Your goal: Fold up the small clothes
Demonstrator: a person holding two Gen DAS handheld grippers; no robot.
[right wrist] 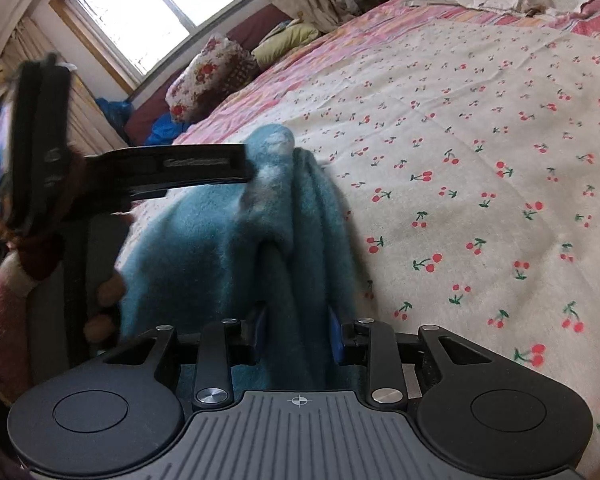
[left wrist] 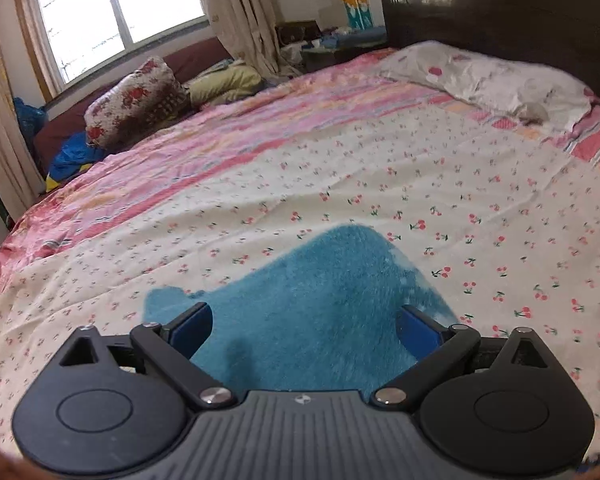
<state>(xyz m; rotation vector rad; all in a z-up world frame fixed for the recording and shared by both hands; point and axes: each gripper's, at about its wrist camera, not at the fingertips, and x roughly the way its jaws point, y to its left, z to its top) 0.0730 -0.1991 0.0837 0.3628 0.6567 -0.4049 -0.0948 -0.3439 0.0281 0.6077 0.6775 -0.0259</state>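
Observation:
A fuzzy blue garment point(left wrist: 312, 292) lies on the cherry-print bedsheet point(left wrist: 440, 184). My left gripper point(left wrist: 304, 326) is open, its jaws wide apart just above the garment's near part. In the right wrist view the same blue garment point(right wrist: 228, 240) is bunched and lifted off the sheet point(right wrist: 480, 160). My right gripper point(right wrist: 298, 338) is shut on a fold of it. The left gripper's black body point(right wrist: 172, 176) shows at the left, beside the raised cloth.
A white pillow point(left wrist: 488, 76) lies by the dark headboard point(left wrist: 500, 4). A floral cushion point(left wrist: 136, 100) and a yellow-green pillow point(left wrist: 224, 84) sit under the window. A cluttered bedside table point(left wrist: 320, 44) stands at the far side.

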